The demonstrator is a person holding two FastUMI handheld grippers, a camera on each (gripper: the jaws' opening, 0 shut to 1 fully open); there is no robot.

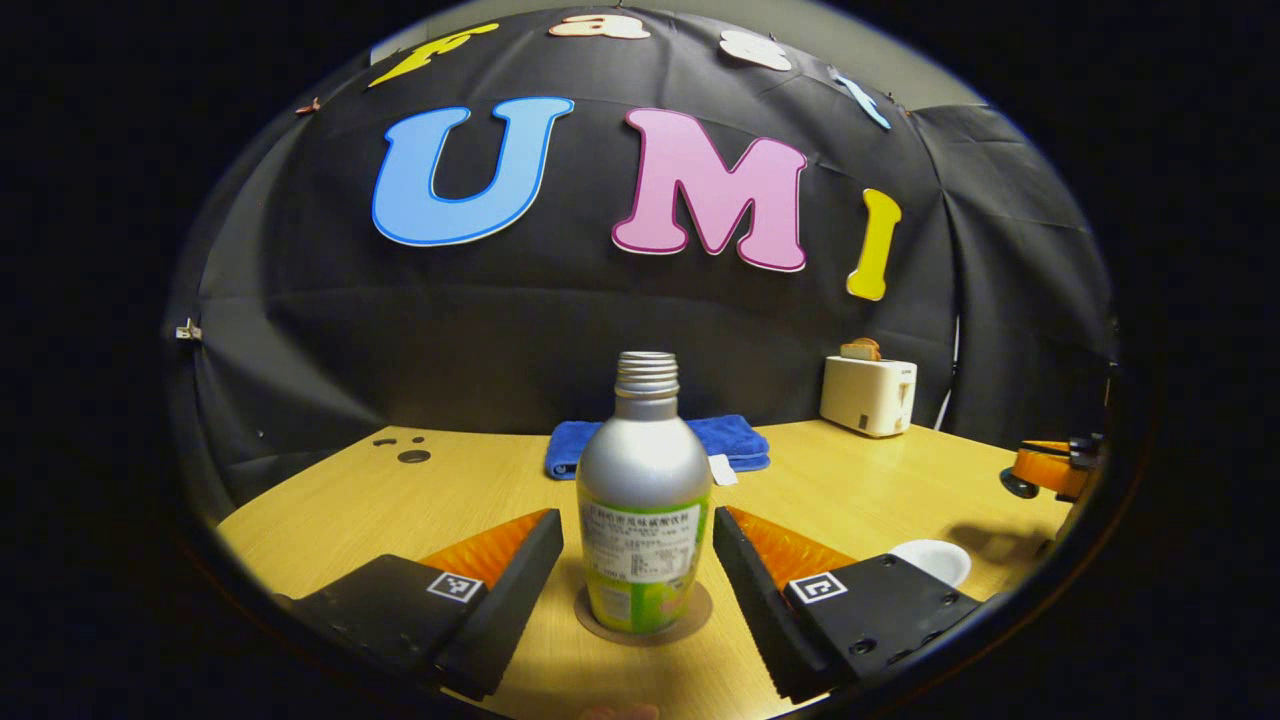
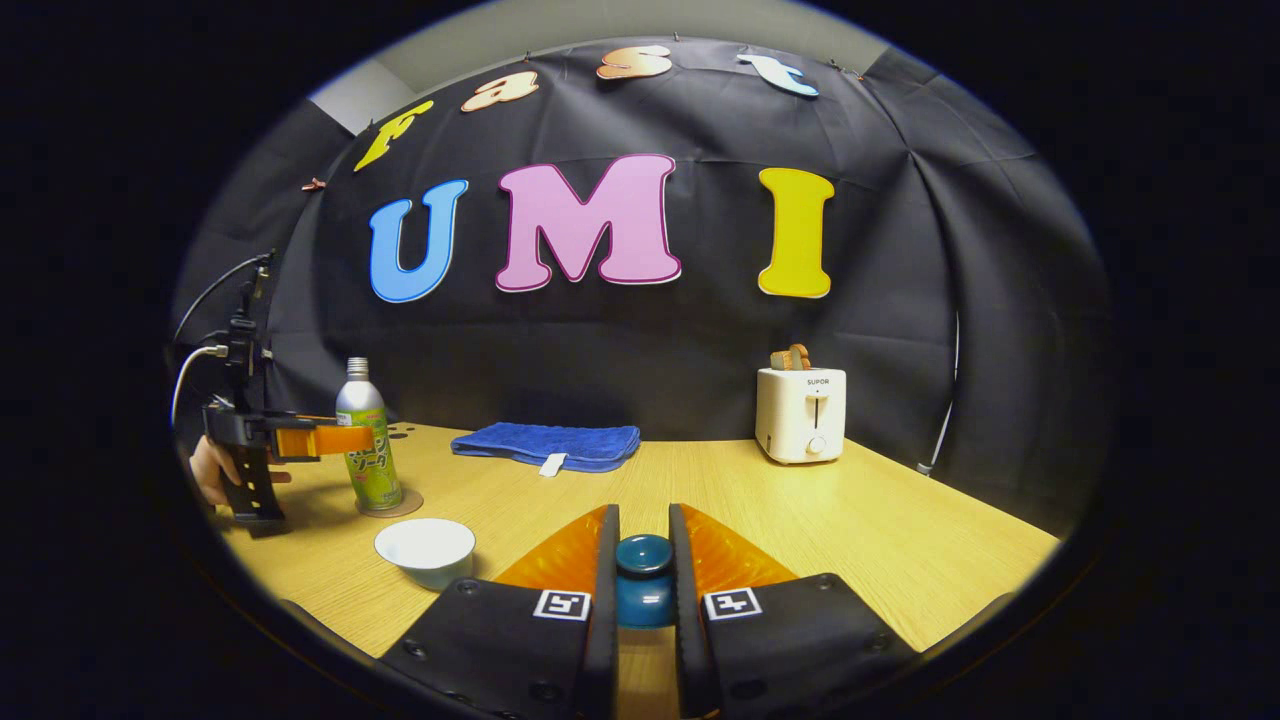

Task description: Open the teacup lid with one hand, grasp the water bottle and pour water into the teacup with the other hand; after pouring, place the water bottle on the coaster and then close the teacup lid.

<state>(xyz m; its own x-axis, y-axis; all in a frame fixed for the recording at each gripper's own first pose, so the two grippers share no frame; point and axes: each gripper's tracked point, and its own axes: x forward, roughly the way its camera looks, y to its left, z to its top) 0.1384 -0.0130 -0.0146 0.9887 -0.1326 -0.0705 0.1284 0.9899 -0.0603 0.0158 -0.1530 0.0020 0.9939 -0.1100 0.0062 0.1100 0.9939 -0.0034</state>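
Blue towel (image 2: 546, 444) and toaster (image 2: 801, 413) sit on the table (image 2: 900, 530)

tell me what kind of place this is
Likely a staged recording booth set up like a kitchen table: a black cloth wall behind a wooden table, with a toaster and a folded blue towel on it.

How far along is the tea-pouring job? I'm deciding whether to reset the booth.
Late. The water bottle stands upright on the coaster, the left gripper open around it, so placing looks done. The right gripper is shut on the blue lid. Left: setting the lid on the white teacup, whose contents cannot be seen.
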